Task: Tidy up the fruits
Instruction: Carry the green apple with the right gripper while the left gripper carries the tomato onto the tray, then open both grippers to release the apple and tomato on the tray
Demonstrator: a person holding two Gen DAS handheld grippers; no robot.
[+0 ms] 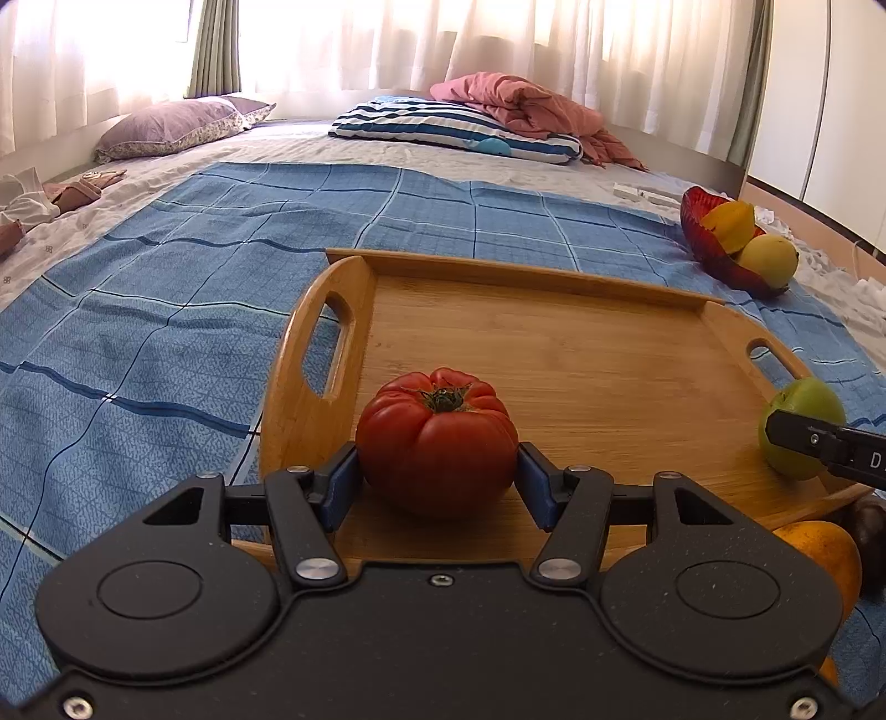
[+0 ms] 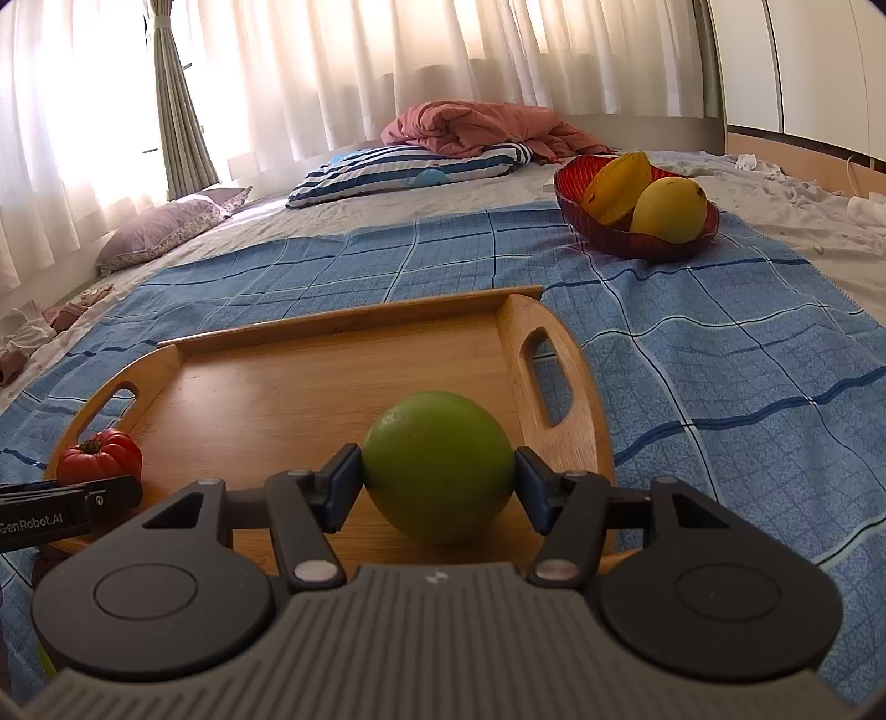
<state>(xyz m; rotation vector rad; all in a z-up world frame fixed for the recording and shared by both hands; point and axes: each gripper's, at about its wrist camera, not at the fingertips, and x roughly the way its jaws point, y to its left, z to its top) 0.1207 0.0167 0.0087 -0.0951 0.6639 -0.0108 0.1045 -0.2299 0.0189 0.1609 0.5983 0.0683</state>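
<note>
Tomato point(image 1: 437, 437) is clamped by L gripper point(image 1: 437, 476), green fruit point(image 2: 437, 471) by R gripper point(image 2: 437, 487), both over wooden tray point(image 1: 554, 360). Two yellow fruits already sit in red bowl point(image 2: 576, 205) at 1 o'clock; task judged approx. half done, w/ these two not yet placed.

I see strong daylight entering through the sheer curtains point(image 1: 387, 44), which are overexposed to white glare. Below the curtains, the wooden tray point(image 1: 554, 343) is sharp with soft shadows. Fisheye curvature bends both views' edges; corners vignette dark.
</note>
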